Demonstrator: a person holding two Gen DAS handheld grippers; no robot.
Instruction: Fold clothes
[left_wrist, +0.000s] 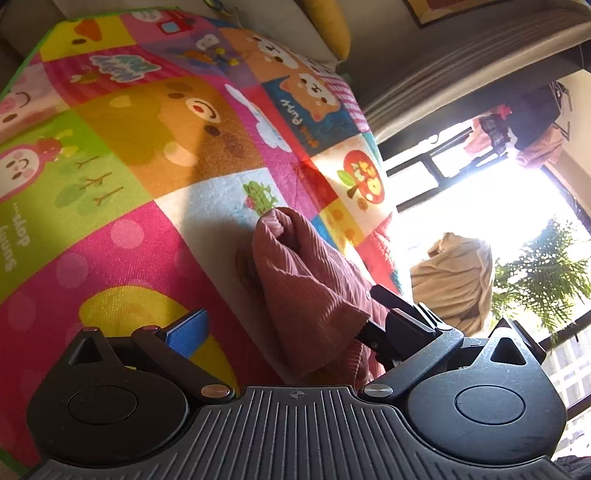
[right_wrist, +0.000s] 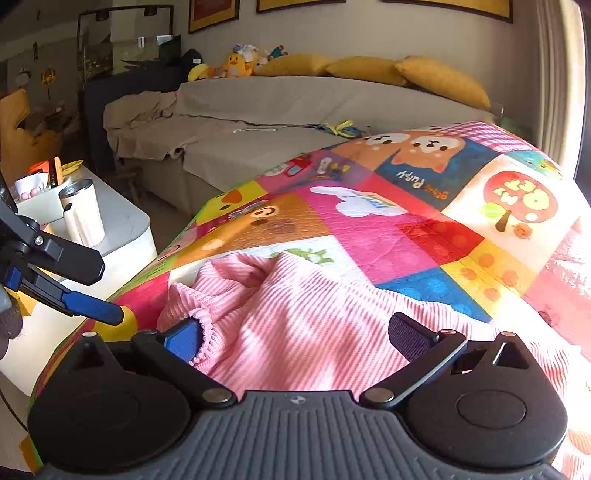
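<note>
A pink ribbed garment (right_wrist: 295, 314) lies bunched on a colourful cartoon-print mat (right_wrist: 388, 229), its frilled cuff (right_wrist: 201, 325) at the left. My right gripper (right_wrist: 295, 338) is open just over it, the blue pad (right_wrist: 184, 339) touching the cuff and the black finger (right_wrist: 410, 336) resting above the cloth. In the left wrist view the same garment (left_wrist: 306, 280) rises in a heap between the wide-apart fingers of my left gripper (left_wrist: 291, 325), its edge against the right finger (left_wrist: 402, 317). From the right wrist view, the left gripper (right_wrist: 110, 291) hangs open at the mat's left edge.
A grey covered sofa (right_wrist: 258, 122) with yellow cushions (right_wrist: 439, 77) and plush toys (right_wrist: 236, 64) stands behind the mat. A white side table (right_wrist: 122, 225) with a tumbler (right_wrist: 83, 210) sits at the left. A bright window (left_wrist: 491, 192), a plant (left_wrist: 546, 273) and a beige cloth heap (left_wrist: 458, 280) lie beyond the mat.
</note>
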